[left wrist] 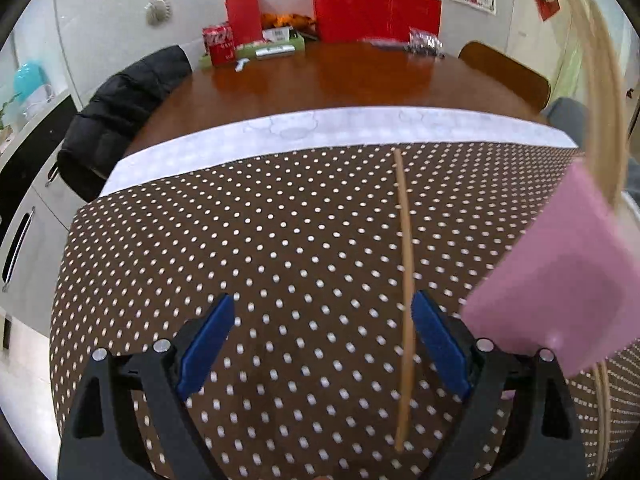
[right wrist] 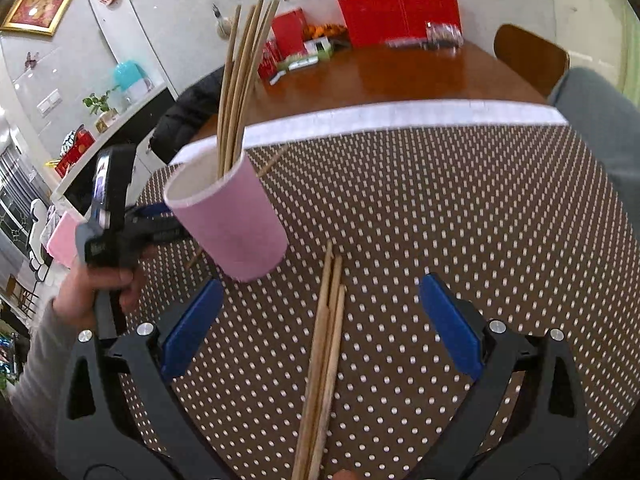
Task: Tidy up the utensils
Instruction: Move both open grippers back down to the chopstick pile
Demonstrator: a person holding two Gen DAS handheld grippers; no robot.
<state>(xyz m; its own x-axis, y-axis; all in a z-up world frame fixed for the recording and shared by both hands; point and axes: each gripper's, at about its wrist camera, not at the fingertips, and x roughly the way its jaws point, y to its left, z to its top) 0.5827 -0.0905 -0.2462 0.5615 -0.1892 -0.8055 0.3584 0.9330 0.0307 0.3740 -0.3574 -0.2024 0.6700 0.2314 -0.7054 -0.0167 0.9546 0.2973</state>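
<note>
Right wrist alone shows three loose chopsticks (right wrist: 324, 344) between its open gripper (right wrist: 320, 328).

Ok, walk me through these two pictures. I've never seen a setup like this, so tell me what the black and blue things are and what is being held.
There is no robot. A person holds a pair of hand-operated tongs in each hand, and each pair carries a camera that looks out along its two blue-padded fingers. One picture is from the left tongs, the other from the right tongs, which also sees the person's hand holding the left pair. On the dotted cloth lie a single chopstick, a loose bundle of chopsticks and a pink cup with more inside. Both tongs are open and hold nothing.
</note>
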